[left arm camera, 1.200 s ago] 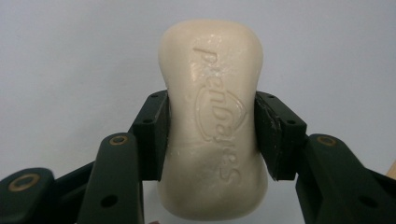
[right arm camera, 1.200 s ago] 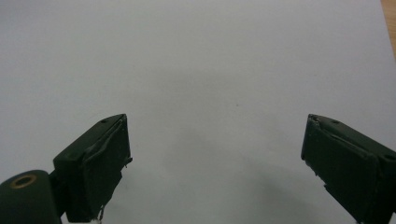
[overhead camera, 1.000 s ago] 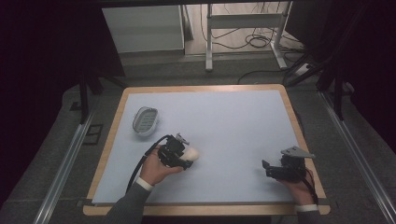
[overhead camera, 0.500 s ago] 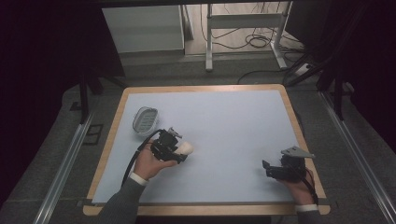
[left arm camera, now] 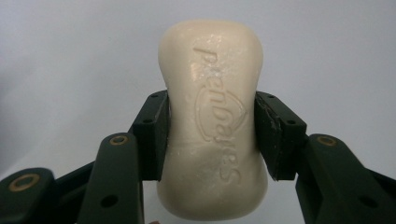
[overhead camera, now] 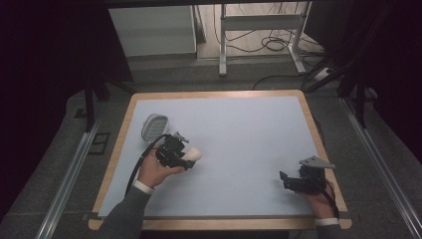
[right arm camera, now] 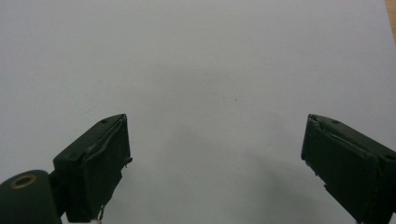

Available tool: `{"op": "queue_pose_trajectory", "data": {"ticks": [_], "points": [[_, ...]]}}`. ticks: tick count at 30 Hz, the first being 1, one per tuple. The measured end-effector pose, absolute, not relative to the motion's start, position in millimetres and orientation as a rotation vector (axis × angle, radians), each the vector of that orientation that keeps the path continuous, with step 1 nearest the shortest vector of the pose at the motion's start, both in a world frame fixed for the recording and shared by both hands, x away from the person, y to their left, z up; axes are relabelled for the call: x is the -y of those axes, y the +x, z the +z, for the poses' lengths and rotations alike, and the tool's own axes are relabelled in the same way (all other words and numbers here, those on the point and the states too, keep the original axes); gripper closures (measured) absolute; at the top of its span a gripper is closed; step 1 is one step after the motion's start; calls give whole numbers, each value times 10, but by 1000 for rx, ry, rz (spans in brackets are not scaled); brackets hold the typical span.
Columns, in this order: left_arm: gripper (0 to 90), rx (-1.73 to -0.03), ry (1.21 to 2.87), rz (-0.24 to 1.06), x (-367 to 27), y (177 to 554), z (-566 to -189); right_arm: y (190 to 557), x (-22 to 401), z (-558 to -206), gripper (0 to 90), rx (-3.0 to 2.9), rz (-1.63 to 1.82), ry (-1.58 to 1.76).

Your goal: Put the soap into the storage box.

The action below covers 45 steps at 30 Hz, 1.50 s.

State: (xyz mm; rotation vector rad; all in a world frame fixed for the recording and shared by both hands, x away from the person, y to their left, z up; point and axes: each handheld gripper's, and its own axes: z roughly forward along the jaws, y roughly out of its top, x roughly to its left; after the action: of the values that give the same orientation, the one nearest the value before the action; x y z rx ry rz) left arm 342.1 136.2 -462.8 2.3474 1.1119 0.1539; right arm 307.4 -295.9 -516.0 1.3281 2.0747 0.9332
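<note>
A cream bar of soap (left arm camera: 212, 121) with embossed lettering sits clamped between the two black jaws of my left gripper (left arm camera: 211, 128). From above, that gripper (overhead camera: 185, 158) is at the table's left, just right of and below a grey oval soap dish (overhead camera: 154, 125), with the soap (overhead camera: 193, 155) pointing right. My right gripper (overhead camera: 284, 180) rests near the front right corner, jaws wide apart over bare table; in the right gripper view nothing lies between its fingers (right arm camera: 98, 163).
The table (overhead camera: 239, 124) is a pale blue-grey sheet with a wooden rim. Beyond the far edge stand a white cabinet (overhead camera: 152, 30) and a metal frame with cables (overhead camera: 259, 35) on the floor. Dark surroundings flank both sides.
My left gripper has carried the soap up and to the left, closer to the soap dish. The right gripper has stayed where it was.
</note>
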Motion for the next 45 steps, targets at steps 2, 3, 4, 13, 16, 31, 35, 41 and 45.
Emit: {"op": "queue_pose_trajectory", "data": {"ticks": [2, 3, 4, 13, 16, 31, 35, 41, 45], "points": [[493, -1115, 2345, 156, -1371, 3427, -4620, 3074, 2957, -5159, 77, -2077, 933, 1328], [493, -1117, 2342, 153, -1378, 3431, -4618, 3075, 2958, -5162, 77, -2078, 931, 1328], [493, -1118, 2340, 149, -1386, 3437, -4617, 3075, 2958, -5162, 77, -2078, 931, 1328], [493, -1134, 2332, 149, -1445, 3472, -4599, 3077, 2955, -5169, 77, -2084, 924, 1329], [493, -1137, 2332, 152, -1462, 3483, -4575, 3077, 2957, -5168, 77, -2083, 929, 1329], [493, -1167, 2310, 177, -1588, 3556, -4489, 3079, 2956, -5170, 77, -2087, 928, 1330], [493, -1173, 2300, 196, -1634, 3573, -4436, 3080, 2955, -5174, 77, -2091, 927, 1329], [493, -1193, 2280, 208, -1726, 3604, -4376, 3083, 2961, -5175, 77, -2093, 925, 1331], [494, -1211, 2277, 218, -1787, 3629, -4368, 3086, 2958, -5183, 77, -2095, 922, 1330]]}}
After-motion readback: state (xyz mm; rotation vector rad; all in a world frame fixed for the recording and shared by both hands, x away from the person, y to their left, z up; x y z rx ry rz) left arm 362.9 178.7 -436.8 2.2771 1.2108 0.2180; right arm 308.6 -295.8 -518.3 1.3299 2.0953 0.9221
